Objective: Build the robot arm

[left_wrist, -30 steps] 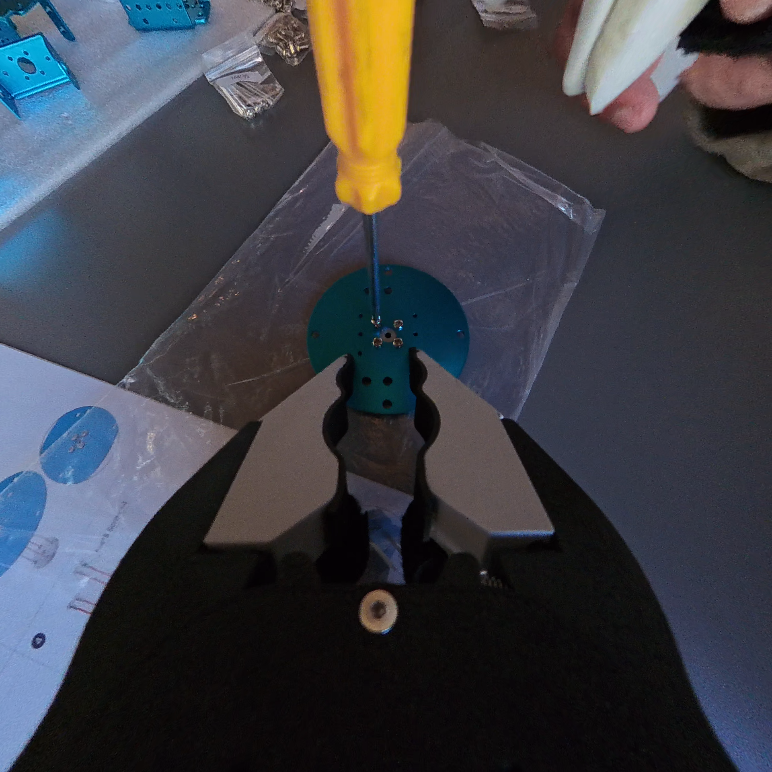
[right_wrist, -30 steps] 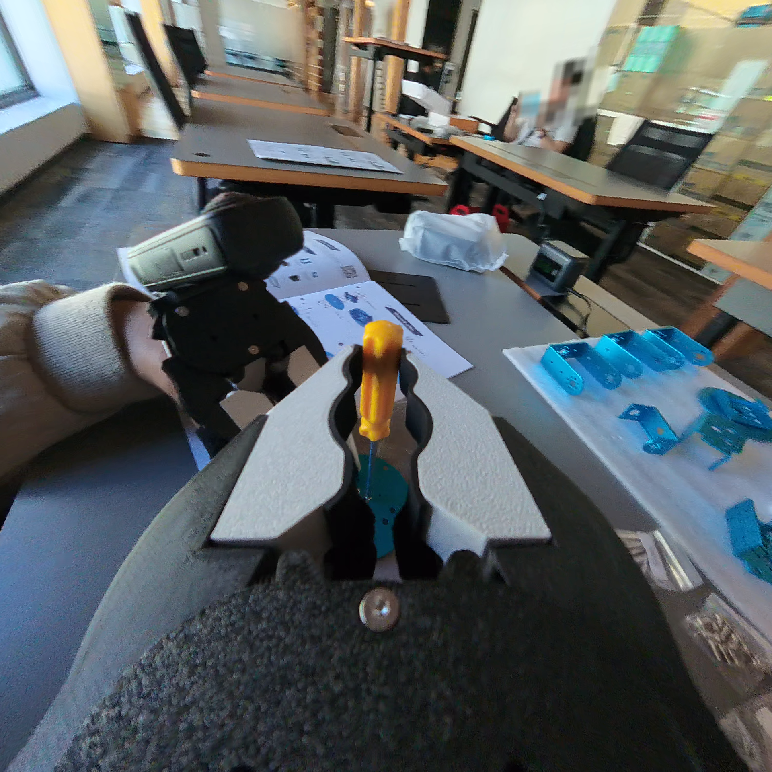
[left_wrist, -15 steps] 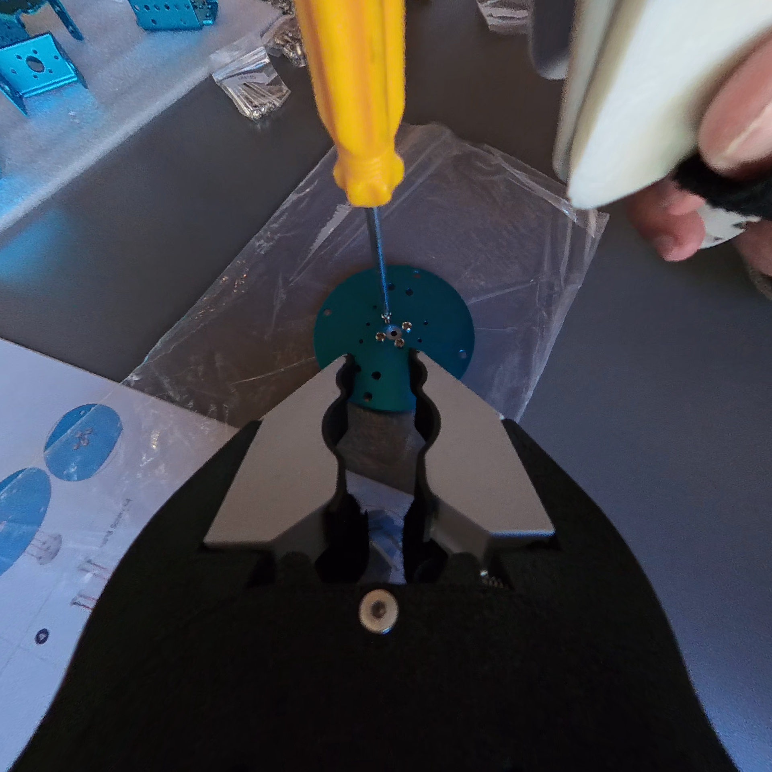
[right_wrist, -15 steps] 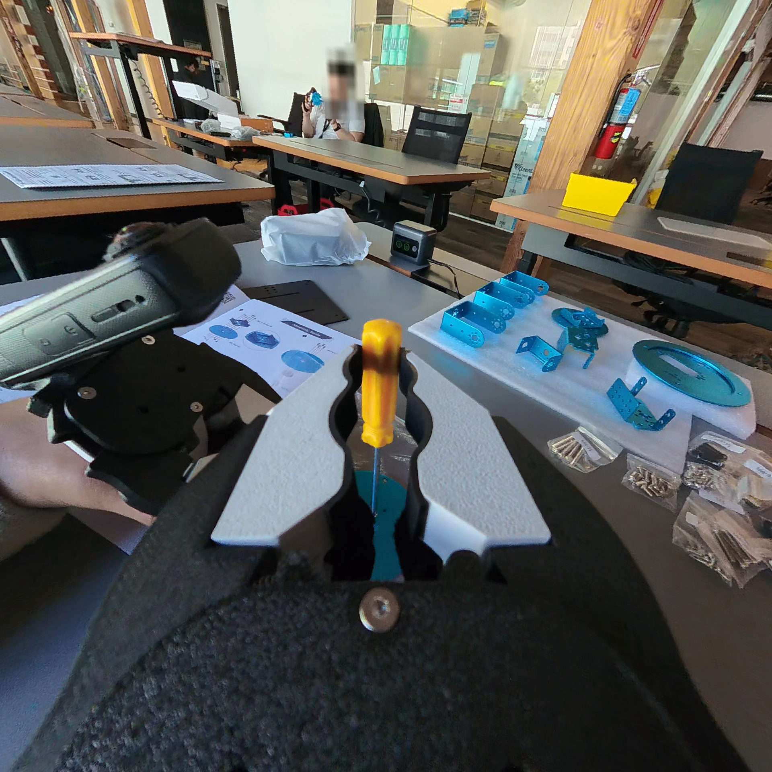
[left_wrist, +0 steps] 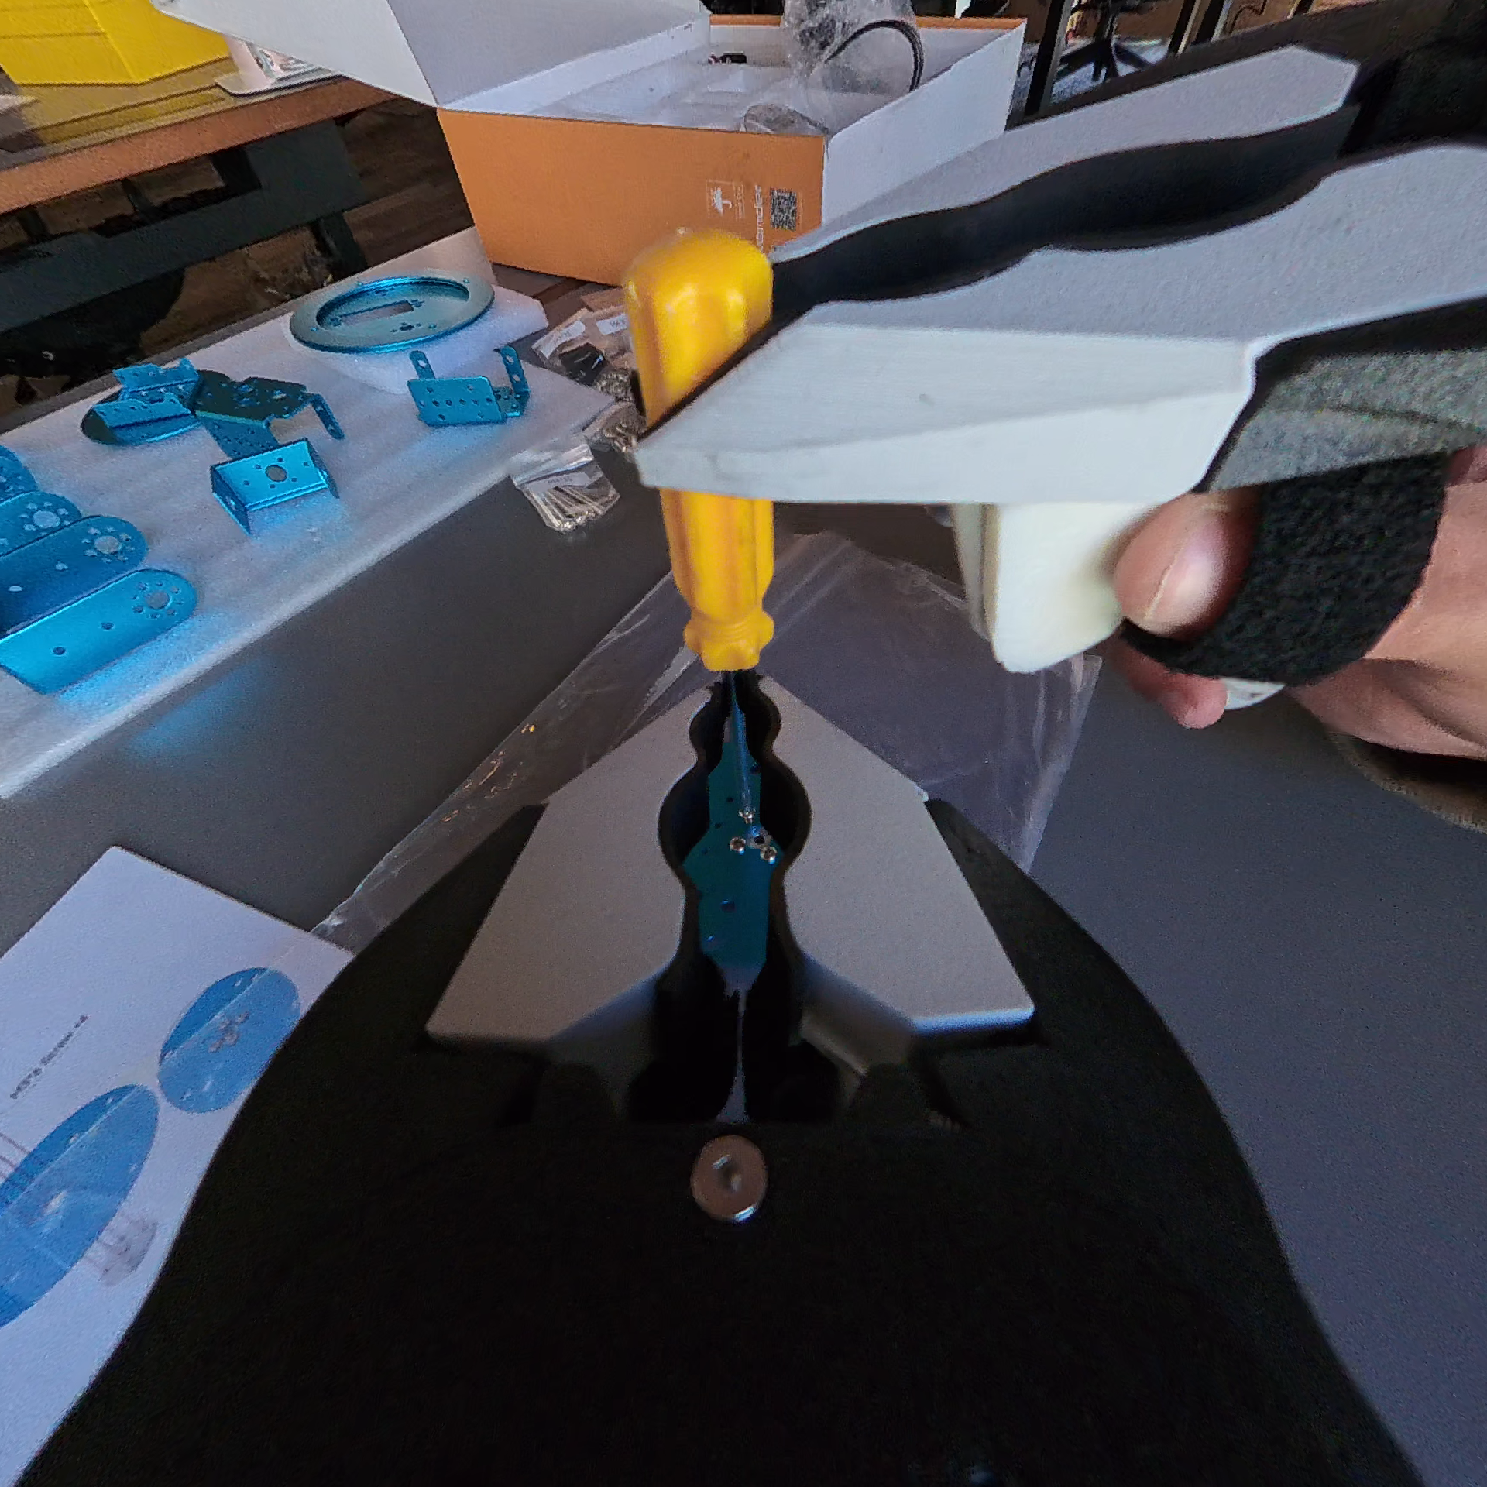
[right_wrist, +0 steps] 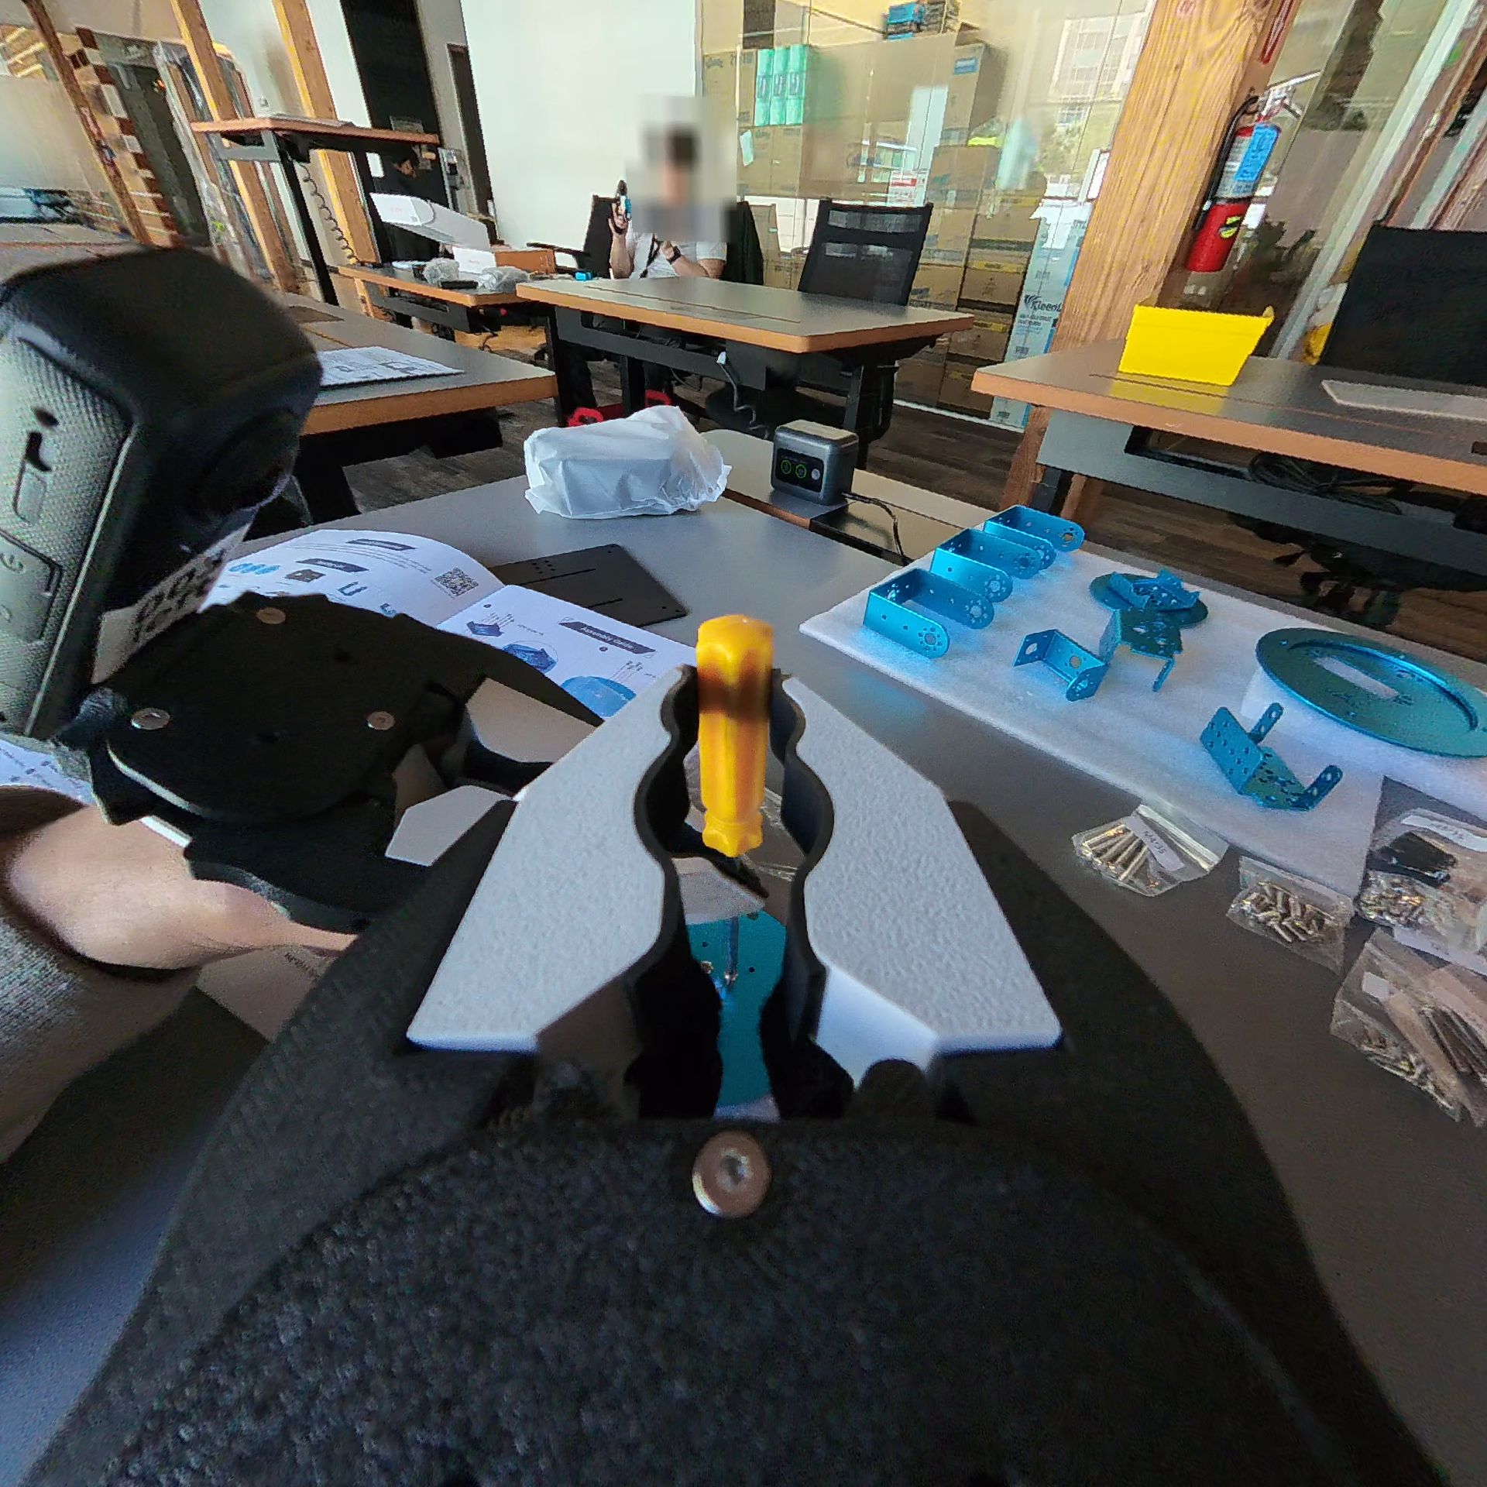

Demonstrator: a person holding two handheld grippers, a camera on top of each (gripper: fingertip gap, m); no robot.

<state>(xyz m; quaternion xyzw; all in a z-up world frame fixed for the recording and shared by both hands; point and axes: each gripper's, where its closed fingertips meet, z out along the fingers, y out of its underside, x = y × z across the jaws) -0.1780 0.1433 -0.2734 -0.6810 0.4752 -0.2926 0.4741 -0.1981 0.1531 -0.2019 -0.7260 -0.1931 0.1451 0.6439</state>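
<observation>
We see the right gripper (right_wrist: 732, 772) pinching the handle of a yellow screwdriver (right_wrist: 731, 732) held upright, its thin shaft reaching down to the small screws near the middle of a blue round plate (left_wrist: 736, 877). The left gripper (left_wrist: 736, 708) has its fingers drawn nearly together over that plate, and they seem to pinch its edge, though the contact is hidden. The plate lies on a clear plastic bag (left_wrist: 909, 668) on the grey table (left_wrist: 1255, 1006), beside an open instruction booklet (left_wrist: 121, 1038).

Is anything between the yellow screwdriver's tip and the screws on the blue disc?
Nothing visible. The screwdriver shaft runs bare down to the blue disc, ending beside its screws.
</observation>
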